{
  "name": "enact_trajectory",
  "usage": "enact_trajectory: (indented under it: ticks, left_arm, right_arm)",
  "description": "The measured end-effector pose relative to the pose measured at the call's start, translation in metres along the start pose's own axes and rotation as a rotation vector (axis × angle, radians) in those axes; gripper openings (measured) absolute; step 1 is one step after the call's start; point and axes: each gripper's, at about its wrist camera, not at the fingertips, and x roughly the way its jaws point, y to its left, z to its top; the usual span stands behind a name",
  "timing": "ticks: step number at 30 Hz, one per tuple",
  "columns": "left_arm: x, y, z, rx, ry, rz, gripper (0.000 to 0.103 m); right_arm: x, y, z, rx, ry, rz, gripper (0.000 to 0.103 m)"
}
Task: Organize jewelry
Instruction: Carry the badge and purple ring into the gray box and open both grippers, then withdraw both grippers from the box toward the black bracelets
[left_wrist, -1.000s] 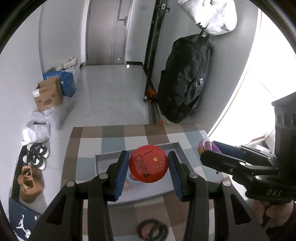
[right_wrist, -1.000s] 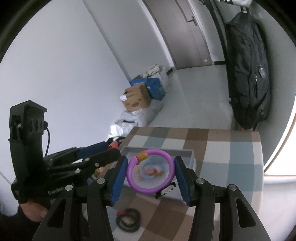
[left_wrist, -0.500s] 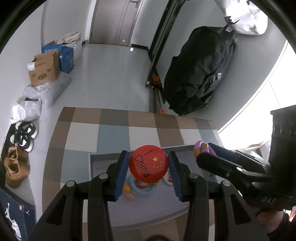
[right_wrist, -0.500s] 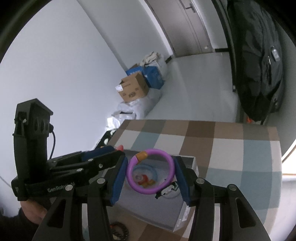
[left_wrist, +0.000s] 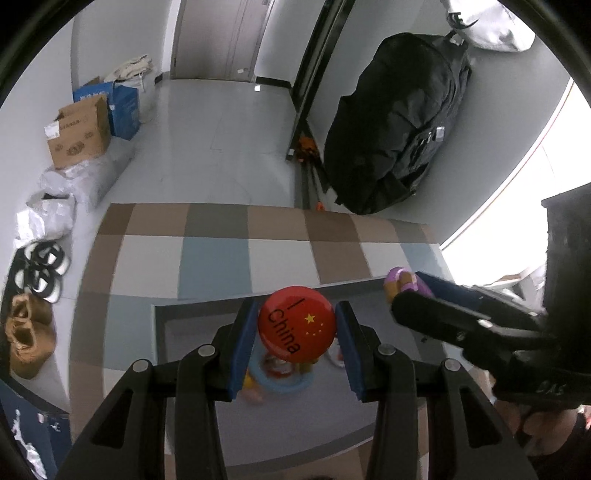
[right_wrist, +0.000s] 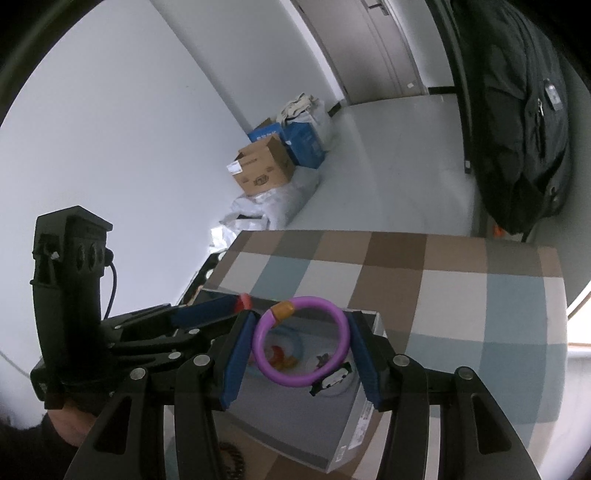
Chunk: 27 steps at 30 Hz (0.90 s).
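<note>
Both my claws have come down and forward over the last second, so the grey box (left_wrist: 369, 435) that sat ahead of them now fills the space right under the fingers in both wrist views. My left claw (left_wrist: 297, 345) is partly closed on the red "I China" badge (left_wrist: 296, 325), its blue pads pressing the badge's two edges, and the badge hangs above the box interior. My right claw (right_wrist: 301, 349) holds the purple bracelet (right_wrist: 332, 360) with its orange bead; the ring spans the gap between the pads and touches both, so I read it as gripped, though the grip looks light. Below it in the box I can make out a pale blue ring (right_wrist: 295, 341) and some small orange and white pieces, too blurred to name. On the checked tabletop (right_wrist: 461, 306) in front of the box lies a dark beaded bracelet (right_wrist: 231, 461), not yet collected. I judge both pieces are now placed for dropping in; letting go from this height could make the badge bounce against what is already inside.
</note>
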Motion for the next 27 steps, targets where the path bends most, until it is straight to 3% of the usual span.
enact_trajectory:
  ticks: [3, 4, 6, 9, 13, 17, 21, 27]
  left_arm:
    - [-0.003, 0.000, 0.002, -0.010, -0.006, -0.059, 0.043]
    - [-0.004, -0.001, 0.002, -0.005, -0.003, -0.038, 0.052]
    - [-0.006, 0.000, 0.001, -0.005, -0.014, -0.013, 0.059]
    - [-0.007, 0.002, 0.002, -0.021, -0.025, -0.033, 0.059]
    - [-0.005, 0.004, 0.002, -0.031, -0.029, -0.004, 0.059]
    - [-0.004, 0.007, 0.002, -0.048, -0.024, 0.017, 0.059]
    - [-0.017, 0.002, 0.001, -0.013, -0.083, 0.048, 0.059]
    - [-0.026, 0.006, -0.006, -0.045, -0.119, 0.075, 0.060]
  right_arm:
    - [-0.004, 0.000, 0.002, 0.004, -0.006, 0.016, 0.053]
    - [-0.007, 0.001, 0.002, -0.002, -0.019, 0.011, 0.059]
    - [-0.011, -0.001, 0.003, 0.002, -0.041, 0.004, 0.072]
    - [-0.013, -0.007, 0.004, 0.028, -0.040, 0.012, 0.074]
    - [-0.016, -0.014, 0.007, 0.065, -0.055, 0.007, 0.076]
    - [-0.019, -0.017, 0.006, 0.081, -0.073, -0.015, 0.085]
    - [-0.026, -0.017, 0.005, 0.077, -0.095, -0.027, 0.085]
    - [-0.042, -0.014, -0.004, 0.066, -0.148, -0.052, 0.094]
